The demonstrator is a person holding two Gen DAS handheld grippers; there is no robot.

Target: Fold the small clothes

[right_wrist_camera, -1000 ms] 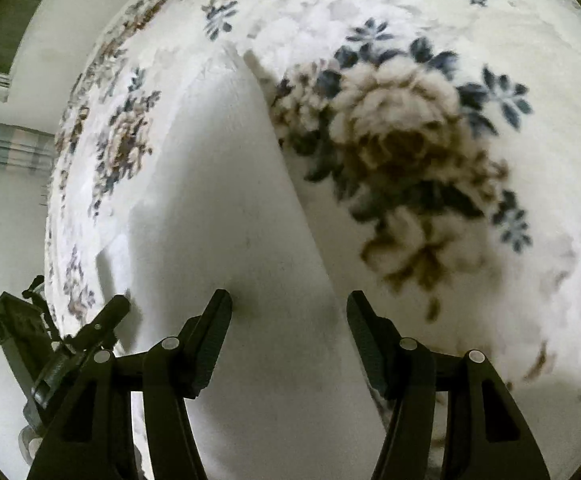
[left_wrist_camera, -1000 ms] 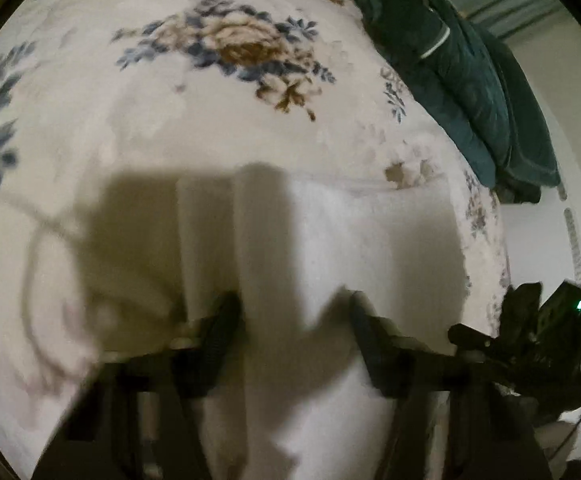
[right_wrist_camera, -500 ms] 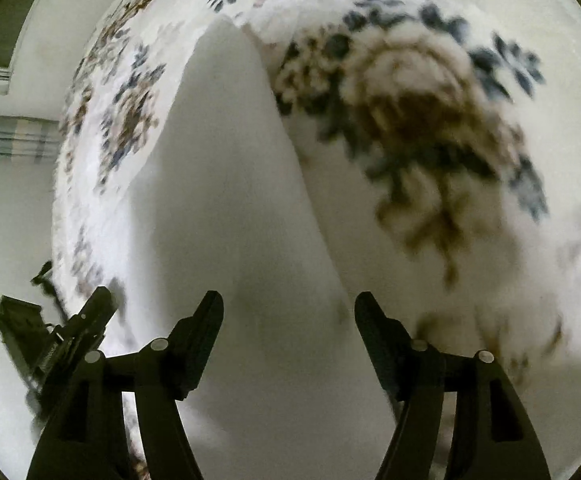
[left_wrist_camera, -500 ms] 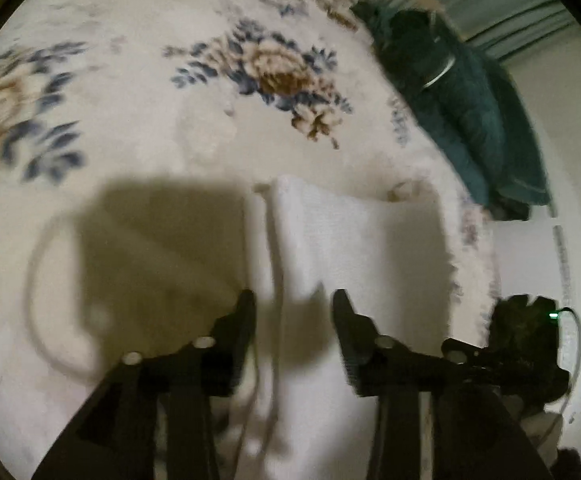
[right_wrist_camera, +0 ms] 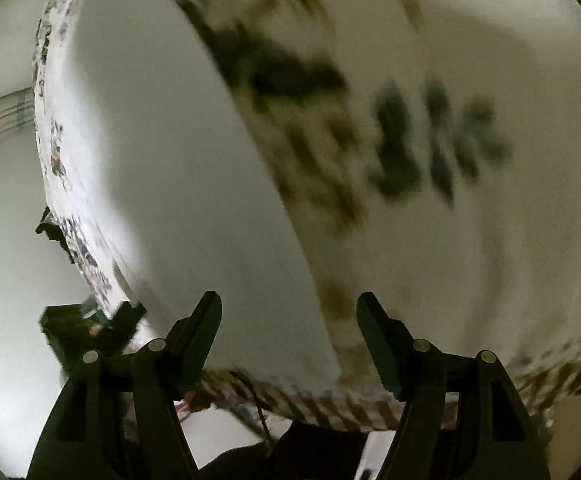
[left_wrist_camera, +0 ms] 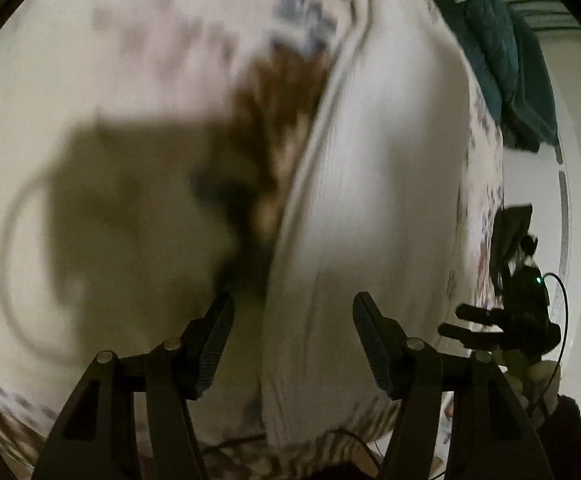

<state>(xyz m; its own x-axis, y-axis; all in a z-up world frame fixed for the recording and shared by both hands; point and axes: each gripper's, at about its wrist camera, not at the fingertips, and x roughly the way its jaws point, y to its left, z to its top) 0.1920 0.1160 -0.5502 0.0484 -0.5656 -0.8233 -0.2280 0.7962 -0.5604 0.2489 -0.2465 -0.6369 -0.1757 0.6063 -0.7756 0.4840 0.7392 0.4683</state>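
On the floral blanket [left_wrist_camera: 130,80] we've got the white cloth [left_wrist_camera: 378,184] lying flat as a long folded strip, running from about 6 o'clock up to 1 o'clock in the left wrist view, with its ribbed edge along the left side. Our left gripper [left_wrist_camera: 292,344] hangs over the near end of it, fingers spread apart and nothing between them; the left finger sits over bare blanket, the right one over the cloth. Pretty blurry here, so we can't tell if the tips touch the fabric.

Our right gripper [right_wrist_camera: 290,340] is the same deal: fingers wide apart, empty, over the cloth [right_wrist_camera: 178,184], which fills the view from 7 to 11 o'clock. The cloth's right edge passes between the fingers.

In the left view the right gripper [left_wrist_camera: 506,320] shows at 4 o'clock, just off the blanket's edge, with a tiny green light on it. A dark green garment [left_wrist_camera: 502,52] is bunched at 1 o'clock, apart from the cloth.
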